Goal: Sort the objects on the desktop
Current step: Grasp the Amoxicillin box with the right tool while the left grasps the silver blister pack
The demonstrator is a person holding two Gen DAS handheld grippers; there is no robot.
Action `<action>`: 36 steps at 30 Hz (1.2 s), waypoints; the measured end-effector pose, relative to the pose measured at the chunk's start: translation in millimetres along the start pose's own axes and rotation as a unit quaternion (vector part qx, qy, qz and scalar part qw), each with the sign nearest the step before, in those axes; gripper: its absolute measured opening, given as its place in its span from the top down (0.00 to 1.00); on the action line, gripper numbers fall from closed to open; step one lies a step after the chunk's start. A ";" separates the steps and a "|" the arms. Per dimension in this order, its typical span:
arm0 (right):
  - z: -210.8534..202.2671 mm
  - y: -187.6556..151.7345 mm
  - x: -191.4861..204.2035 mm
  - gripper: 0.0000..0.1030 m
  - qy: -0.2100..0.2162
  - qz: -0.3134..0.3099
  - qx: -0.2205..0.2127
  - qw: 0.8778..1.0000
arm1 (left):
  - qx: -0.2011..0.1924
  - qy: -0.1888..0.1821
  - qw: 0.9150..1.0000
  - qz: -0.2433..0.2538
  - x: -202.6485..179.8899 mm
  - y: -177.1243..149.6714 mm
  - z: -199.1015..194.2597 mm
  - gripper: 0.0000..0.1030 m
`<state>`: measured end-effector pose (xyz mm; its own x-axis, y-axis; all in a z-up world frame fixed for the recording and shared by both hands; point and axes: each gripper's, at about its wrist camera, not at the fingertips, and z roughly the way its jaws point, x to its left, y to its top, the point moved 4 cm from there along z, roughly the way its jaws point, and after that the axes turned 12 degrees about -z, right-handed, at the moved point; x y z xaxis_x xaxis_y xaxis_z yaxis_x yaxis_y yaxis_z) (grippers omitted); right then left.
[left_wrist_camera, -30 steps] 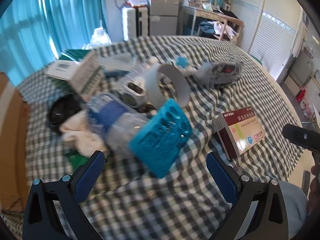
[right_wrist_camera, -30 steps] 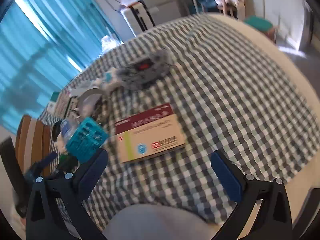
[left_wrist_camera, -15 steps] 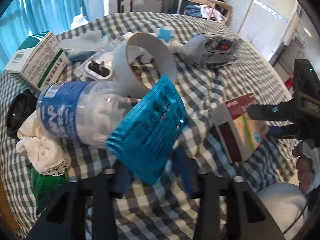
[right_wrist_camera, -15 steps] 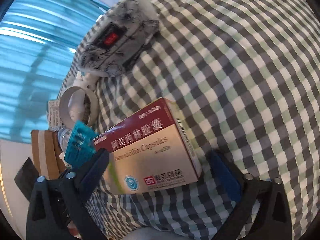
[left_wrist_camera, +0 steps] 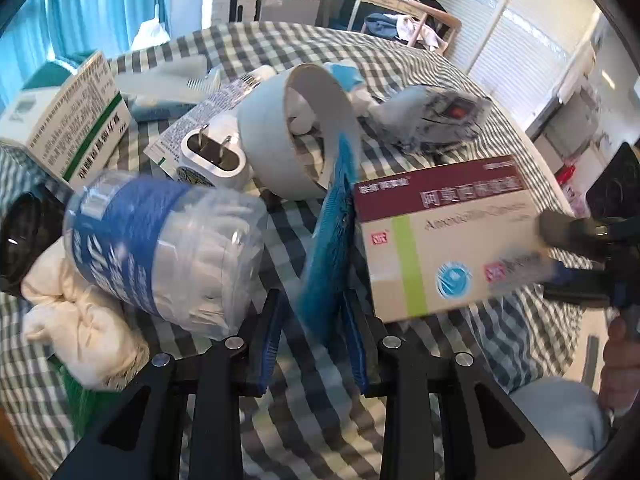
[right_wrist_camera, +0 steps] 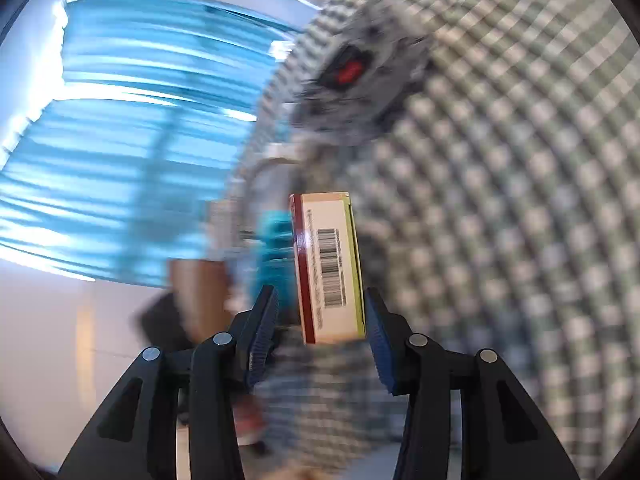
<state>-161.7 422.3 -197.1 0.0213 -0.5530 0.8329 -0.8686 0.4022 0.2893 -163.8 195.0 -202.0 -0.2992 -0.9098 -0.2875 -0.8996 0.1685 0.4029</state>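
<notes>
1. Left gripper (left_wrist_camera: 314, 330) clenched on the blue pack (left_wrist_camera: 328, 240), pads pinching its lower edge; pack stands on edge, just left of the box (left_wrist_camera: 444, 236) and in front of the tape roll (left_wrist_camera: 296, 132).
2. Right gripper (right_wrist_camera: 320, 332) grasping the box by its narrow faces, barcode end toward the camera; box hangs above the checked cloth (right_wrist_camera: 520, 200), lifted clear as far as can be judged.
3. Best to keep both grips firm and lift straight up before carrying anything sideways: pack and box sit almost touching, and the swab jar (left_wrist_camera: 160, 248) lies just left of the pack.
4. Best to separate the two hands first, box going right, pack going left, to avoid knocking the tape roll or the plug (left_wrist_camera: 212, 156) behind it.
5. Pack: long axis running up and away from the left gripper, top tilted toward the tape roll, flat faces turned left and right.
6. Box: long axis pointing away from the right gripper, toward the pack; red band along its upper edge in the left view.
</notes>
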 end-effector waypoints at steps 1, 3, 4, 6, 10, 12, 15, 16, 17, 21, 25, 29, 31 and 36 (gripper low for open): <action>7.4 1.8 3.1 0.57 0.014 0.000 0.002 1.000 | -0.001 0.000 1.000 0.004 -0.4 1.3 2.8 0.69; 21.5 7.0 9.0 0.57 -0.020 -0.017 0.012 1.000 | -0.004 0.002 1.000 0.013 -2.7 2.7 4.3 0.69; 31.7 10.6 10.5 0.57 -0.047 -0.028 0.019 0.998 | -0.005 0.003 1.000 0.016 -4.2 3.3 5.2 0.69; 41.3 13.3 12.1 0.66 -0.054 -0.032 0.025 0.998 | -0.007 0.005 1.000 0.017 -5.0 4.3 7.5 0.69; 34.0 13.3 34.1 0.72 -0.124 -0.092 0.004 0.988 | -0.006 -0.005 1.000 0.019 -9.3 6.1 6.3 0.69; 17.5 9.7 46.5 0.72 -0.176 -0.127 -0.018 0.976 | -0.010 -0.009 0.999 0.032 -21.2 11.3 5.2 0.69; 0.1 7.9 57.0 0.72 -0.270 -0.179 -0.019 0.946 | -0.015 -0.021 0.999 0.047 -36.4 16.3 3.3 0.48; -1.1 8.2 58.6 0.72 -0.284 -0.184 -0.019 0.941 | -0.021 -0.022 0.998 0.052 -42.2 18.6 4.3 0.42; -3.3 8.4 55.4 0.72 -0.285 -0.180 -0.019 0.941 | -0.023 -0.018 0.998 0.058 -46.7 20.1 6.3 0.31; -0.4 1.5 40.9 0.72 -0.288 -0.171 0.002 0.942 | -0.037 0.020 0.996 0.082 -58.8 27.9 18.3 0.13; 3.0 -1.6 36.1 0.72 -0.278 -0.167 0.005 0.946 | -0.041 0.086 0.986 0.137 -67.7 34.0 38.4 0.11; 3.4 -2.4 33.0 0.71 -0.269 -0.159 0.000 0.950 | -0.022 0.047 0.993 0.104 -59.0 35.9 39.7 0.72; -2.7 -4.0 28.9 0.71 -0.264 -0.152 -0.002 0.953 | -0.013 0.022 0.996 0.085 -57.7 34.6 34.4 0.80; -20.7 -6.9 21.0 0.71 -0.264 -0.141 -0.013 0.954 | -0.022 0.006 0.992 0.122 -73.0 24.0 19.1 0.85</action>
<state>-145.0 423.0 -171.8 -0.0054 -0.9297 0.3683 -0.8528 0.1966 0.4838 -169.7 272.7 -187.9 -0.5019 -0.8488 -0.1664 -0.7863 0.3676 0.4965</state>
